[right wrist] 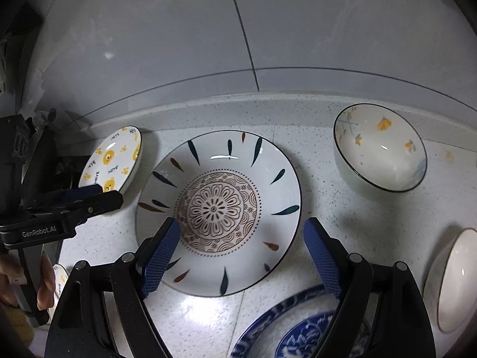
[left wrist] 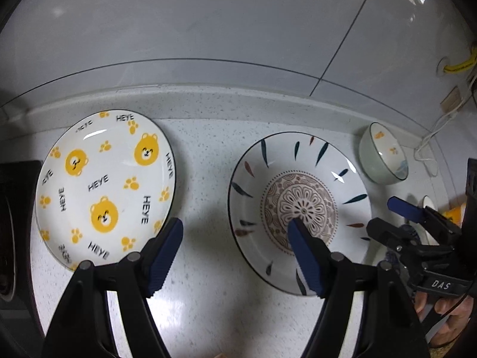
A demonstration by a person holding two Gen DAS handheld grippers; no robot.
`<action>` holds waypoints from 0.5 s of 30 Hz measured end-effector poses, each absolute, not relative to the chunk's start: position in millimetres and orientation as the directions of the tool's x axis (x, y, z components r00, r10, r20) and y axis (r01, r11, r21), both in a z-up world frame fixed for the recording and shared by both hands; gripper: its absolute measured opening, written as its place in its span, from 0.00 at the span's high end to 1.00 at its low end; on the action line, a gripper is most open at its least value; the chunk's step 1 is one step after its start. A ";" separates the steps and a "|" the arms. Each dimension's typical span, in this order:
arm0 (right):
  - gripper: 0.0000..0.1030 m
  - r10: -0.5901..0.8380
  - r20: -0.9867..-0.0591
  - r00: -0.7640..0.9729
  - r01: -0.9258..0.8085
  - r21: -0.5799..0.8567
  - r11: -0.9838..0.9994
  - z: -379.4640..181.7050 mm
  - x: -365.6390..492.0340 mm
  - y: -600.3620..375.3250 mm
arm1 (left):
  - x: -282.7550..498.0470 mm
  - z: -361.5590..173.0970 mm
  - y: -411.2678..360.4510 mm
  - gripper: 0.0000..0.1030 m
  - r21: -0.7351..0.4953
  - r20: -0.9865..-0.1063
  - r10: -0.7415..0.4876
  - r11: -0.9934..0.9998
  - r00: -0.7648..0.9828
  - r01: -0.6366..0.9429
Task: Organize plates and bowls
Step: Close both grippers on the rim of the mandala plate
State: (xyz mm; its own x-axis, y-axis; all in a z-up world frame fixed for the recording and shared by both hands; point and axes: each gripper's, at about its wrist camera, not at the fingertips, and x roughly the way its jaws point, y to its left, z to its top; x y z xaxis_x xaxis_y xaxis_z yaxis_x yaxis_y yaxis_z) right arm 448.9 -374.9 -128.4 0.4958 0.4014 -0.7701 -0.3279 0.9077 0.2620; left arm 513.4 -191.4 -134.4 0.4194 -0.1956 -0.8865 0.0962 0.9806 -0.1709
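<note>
A yellow bear plate (left wrist: 104, 185) lies on the speckled counter at left; it also shows in the right wrist view (right wrist: 114, 159). A leaf-and-mandala plate (left wrist: 301, 205) lies beside it, seen too in the right wrist view (right wrist: 219, 211). My left gripper (left wrist: 235, 244) is open and empty, hovering between the two plates. My right gripper (right wrist: 241, 244) is open and empty over the mandala plate's near rim; it also shows in the left wrist view (left wrist: 387, 213). A flowered bowl (right wrist: 380, 147) sits tilted at back right, also in the left wrist view (left wrist: 383, 153).
A blue-and-white plate (right wrist: 283, 328) lies at the near edge. A plain white bowl (right wrist: 453, 280) sits at far right. A grey tiled wall (left wrist: 208, 24) rises behind the counter. A dark stove edge (left wrist: 12, 226) is at the left. Cables (left wrist: 438, 125) hang at back right.
</note>
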 end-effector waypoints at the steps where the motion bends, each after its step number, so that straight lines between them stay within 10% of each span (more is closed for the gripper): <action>1: 0.21 0.404 -0.774 0.488 -0.333 0.262 0.906 -130.7 452.5 -374.1 | 516.8 -137.0 -192.7 0.30 -0.168 -0.890 -0.193 0.981 0.414 0.097; 15: 0.21 0.381 -0.817 0.433 -0.351 0.236 0.906 -156.2 481.2 -372.1 | 560.2 -166.0 -208.8 0.30 -0.146 -0.916 -0.198 0.975 0.350 0.168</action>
